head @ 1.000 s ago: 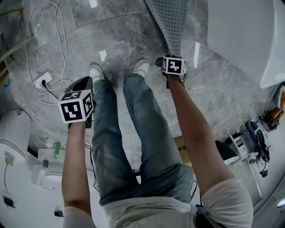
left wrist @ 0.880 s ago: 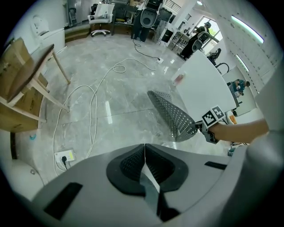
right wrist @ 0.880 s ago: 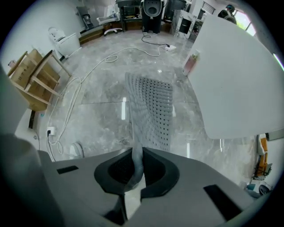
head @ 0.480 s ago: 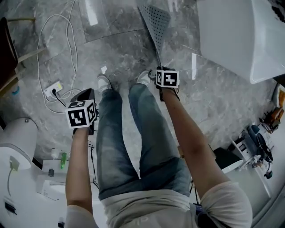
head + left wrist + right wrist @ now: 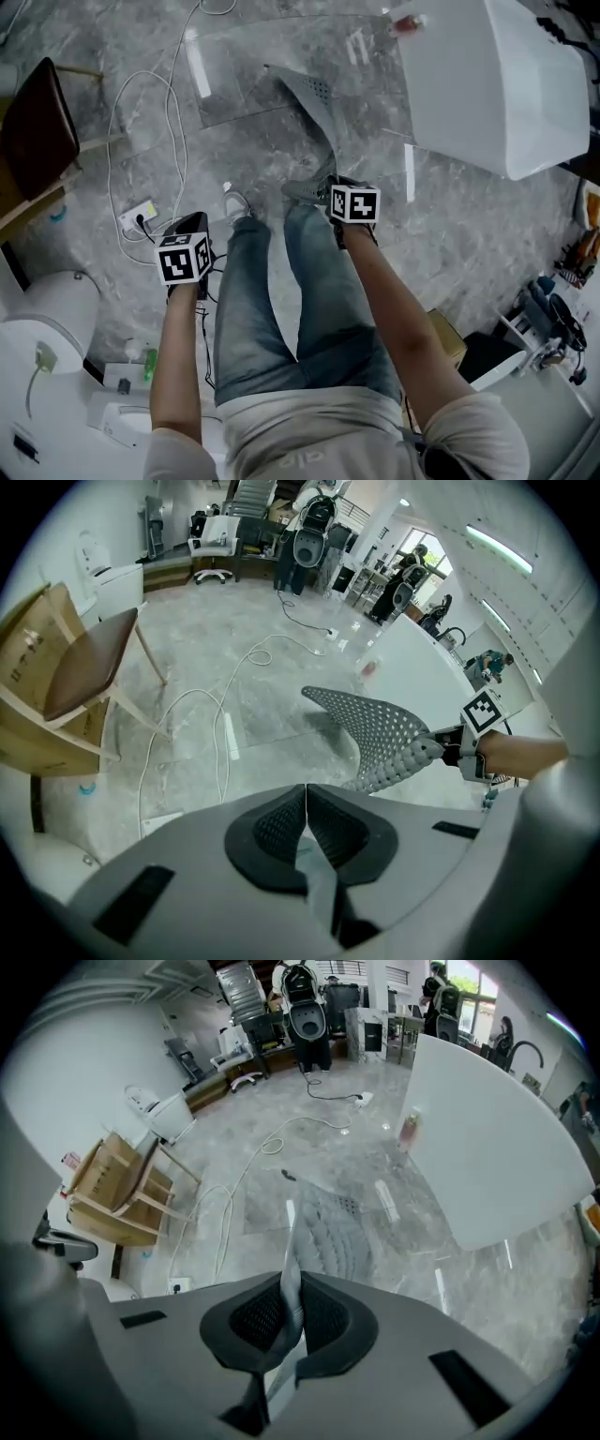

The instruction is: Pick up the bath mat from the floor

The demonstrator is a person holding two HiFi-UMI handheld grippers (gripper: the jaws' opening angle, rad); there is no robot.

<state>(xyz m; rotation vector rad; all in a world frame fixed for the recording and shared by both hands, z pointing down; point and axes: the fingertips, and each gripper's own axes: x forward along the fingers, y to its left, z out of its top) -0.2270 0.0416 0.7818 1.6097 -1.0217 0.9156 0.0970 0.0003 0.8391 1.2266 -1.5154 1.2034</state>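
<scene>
Your right claw (image 5: pixel 289 1309) pinches the grey perforated rubber bath mat (image 5: pixel 339 1232); your left claw (image 5: pixel 306 810) sits closed and empty.

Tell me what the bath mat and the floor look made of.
The bath mat: probably soft rubber or flexible plastic, matte grey, going by its punched holes, rows of bumps and limp curve. The floor: polished marble or marble-look tile, with grey veining and glossy reflections.

The grey marble-patterned floor (image 5: pixel 459 225) is polished and glossy, mirroring the lights. The grey perforated bath mat (image 5: pixel 314 94) looks matt, rubbery and bumpy. The far-right white tub (image 5: pixel 487 84) is smooth. The left pale wooden chair (image 5: pixel 37 131) has a smooth brown seat.
</scene>
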